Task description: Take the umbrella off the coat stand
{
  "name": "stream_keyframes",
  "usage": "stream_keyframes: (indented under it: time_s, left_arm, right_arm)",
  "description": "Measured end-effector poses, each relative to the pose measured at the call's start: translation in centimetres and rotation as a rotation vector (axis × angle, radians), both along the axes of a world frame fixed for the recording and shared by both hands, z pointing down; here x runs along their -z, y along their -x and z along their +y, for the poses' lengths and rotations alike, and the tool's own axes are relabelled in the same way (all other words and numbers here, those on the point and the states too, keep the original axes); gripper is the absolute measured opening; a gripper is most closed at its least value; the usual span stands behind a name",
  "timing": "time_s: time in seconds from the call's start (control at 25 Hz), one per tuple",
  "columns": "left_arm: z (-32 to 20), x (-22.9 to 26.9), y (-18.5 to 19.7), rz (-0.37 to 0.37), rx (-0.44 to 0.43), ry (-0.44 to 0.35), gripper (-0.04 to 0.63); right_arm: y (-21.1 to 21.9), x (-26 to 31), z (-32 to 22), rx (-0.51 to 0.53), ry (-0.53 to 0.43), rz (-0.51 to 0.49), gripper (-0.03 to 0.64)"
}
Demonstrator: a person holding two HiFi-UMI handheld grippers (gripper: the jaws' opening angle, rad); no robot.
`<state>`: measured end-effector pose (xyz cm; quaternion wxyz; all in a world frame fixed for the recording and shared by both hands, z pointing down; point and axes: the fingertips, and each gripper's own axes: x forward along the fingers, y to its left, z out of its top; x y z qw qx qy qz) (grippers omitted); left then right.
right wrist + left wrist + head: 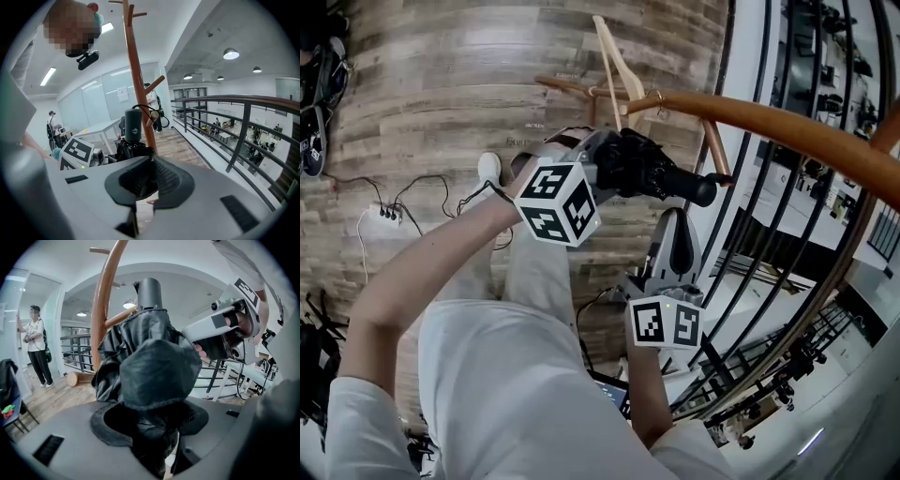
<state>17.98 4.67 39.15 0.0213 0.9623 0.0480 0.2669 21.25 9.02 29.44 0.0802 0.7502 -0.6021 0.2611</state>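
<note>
A black folded umbrella is held up beside the brown wooden coat stand, with my left gripper shut on its bunched fabric. In the left gripper view the fabric fills the space between the jaws and the cylindrical handle points upward, next to the stand's pole. My right gripper hangs just below the umbrella, jaws closed together with nothing between them. In the right gripper view the handle stands beyond my right gripper, and its cord loops by the pole.
A wooden hanger hangs on the stand. A dark metal railing runs along the right. A power strip with cables and shoes lie on the wood floor. A person stands at a distance.
</note>
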Motion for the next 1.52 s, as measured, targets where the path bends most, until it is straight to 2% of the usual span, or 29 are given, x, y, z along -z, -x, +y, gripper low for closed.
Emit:
stream_keyframes:
  time_s: [0.12,0.48,0.84,1.52]
  left_arm:
    - [-0.6,1.3,0.5,0.012,0.007,0.019,0.247]
    - [0.3,6.5,3.2,0.038,0.019,-0.016,0.247]
    - [0.8,8.6,2.3,0.055,0.086,0.006,0.247]
    - [3.0,17.2,5.4,0.104,0.115,-0.035,0.247]
  right_arm:
    - [0.3,1.1,-0.7,-0.002,0.001,0.011,0.049]
    - [2.1,5.2,0.4,-0.017,-0.037,0.041,0.049]
    - [0.5,6.9,1.2,-0.006,-0.067,0.054,0.049]
    - [1.9,13.2,3.3,-0.027,-0.152,0.096,0.049]
